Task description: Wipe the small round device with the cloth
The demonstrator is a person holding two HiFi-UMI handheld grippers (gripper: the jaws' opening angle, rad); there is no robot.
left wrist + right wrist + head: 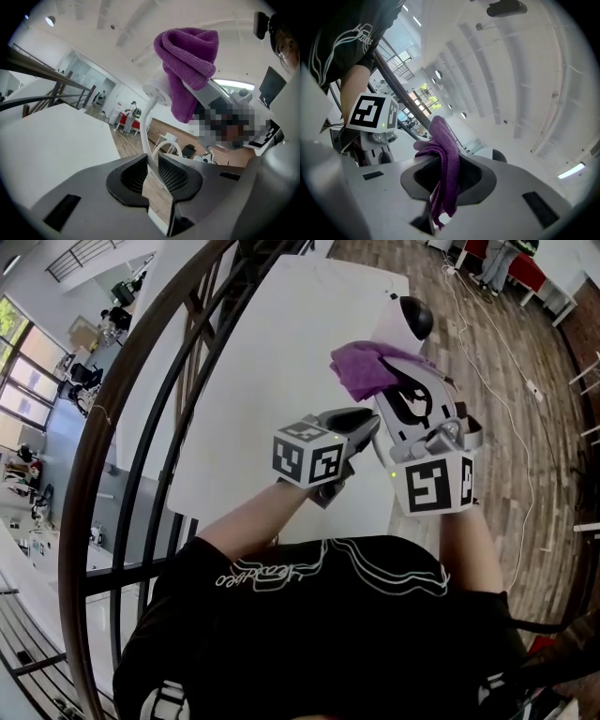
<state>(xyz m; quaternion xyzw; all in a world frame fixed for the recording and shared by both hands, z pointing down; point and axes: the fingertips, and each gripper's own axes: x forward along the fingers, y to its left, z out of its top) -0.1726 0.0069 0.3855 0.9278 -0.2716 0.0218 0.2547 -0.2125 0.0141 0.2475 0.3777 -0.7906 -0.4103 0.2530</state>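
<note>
The small round device (410, 317) is white with a black dome and is held up over the white table. Its thin white stem (146, 123) runs down into my left gripper (368, 425), whose jaws are shut on it (151, 164). A folded purple cloth (368, 367) sits between the jaws of my right gripper (398, 385), which is shut on it. In the left gripper view the cloth (187, 61) lies against the device's round white part (157, 92). In the right gripper view the cloth (446, 161) hangs through the right gripper's (443, 174) jaws, and the dark dome (498, 155) shows just beyond.
The white table (281, 362) reaches from my body to the far end. A black curved railing (141, 427) runs along its left side. Wooden floor (511, 381) with a loose white cable lies to the right. Both grippers are near the table's right edge.
</note>
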